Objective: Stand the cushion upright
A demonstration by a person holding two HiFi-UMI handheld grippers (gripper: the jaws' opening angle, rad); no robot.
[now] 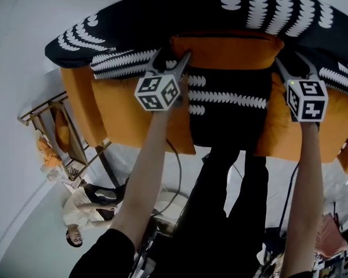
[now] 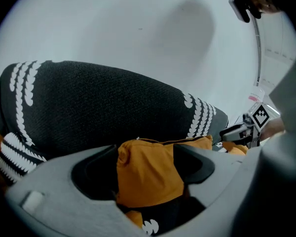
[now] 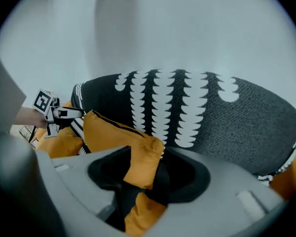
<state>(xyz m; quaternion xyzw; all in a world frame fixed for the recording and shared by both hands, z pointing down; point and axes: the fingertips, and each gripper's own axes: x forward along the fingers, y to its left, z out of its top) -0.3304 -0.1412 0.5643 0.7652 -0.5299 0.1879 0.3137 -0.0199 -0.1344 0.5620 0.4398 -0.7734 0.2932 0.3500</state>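
The cushion (image 1: 227, 52) has an orange top edge and a black front with white leaf stripes. It stands on the orange sofa seat (image 1: 122, 106) against a black leaf-patterned back cushion (image 1: 267, 7). My left gripper (image 1: 171, 58) is at its top left corner, and my right gripper (image 1: 292, 62) is at its top right corner. In the left gripper view the orange corner (image 2: 148, 169) lies loosely between the wide-spread jaws of the left gripper (image 2: 145, 168). In the right gripper view the other corner (image 3: 138, 157) sits between the spread jaws of the right gripper (image 3: 149, 176).
The back cushion (image 2: 98, 102) (image 3: 207, 117) fills the space behind both grippers, below a white wall. A wooden rack (image 1: 55, 129) stands left of the sofa. A person (image 1: 87, 207) is on the floor at lower left. Cables (image 1: 177, 172) hang by my dark trousers (image 1: 220, 213).
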